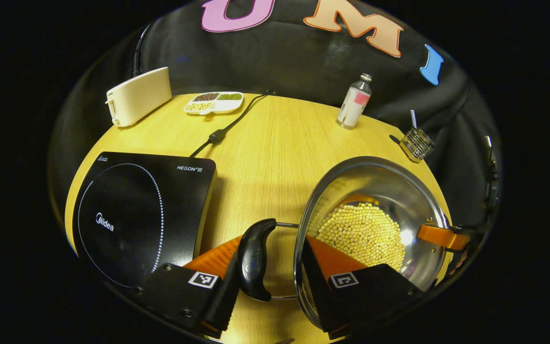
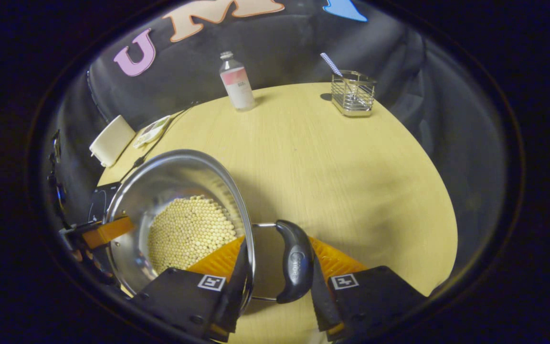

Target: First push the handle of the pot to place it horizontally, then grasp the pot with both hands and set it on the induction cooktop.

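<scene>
**Both tongs straddle the pot's handles, ready for the lift to the cooktop.**

Nearest my left camera, the left tongs (image 1: 275,267) sit open around the pot's left handle (image 1: 254,260), one finger outside the grip and the other inside the rim; the right tongs (image 2: 275,272) straddle the right handle (image 2: 295,262) the same way, also not yet closed. The steel pot (image 1: 380,191), holding pale beans (image 1: 361,234), stands on the bench (image 1: 275,143) just beside the cooktop (image 1: 136,215). As I judge it, both handles lie level, so the grasp is the step in hand. I would close both tongs together, lift evenly to keep the beans from shifting, and carry it low across to the cooktop's ring.
</scene>
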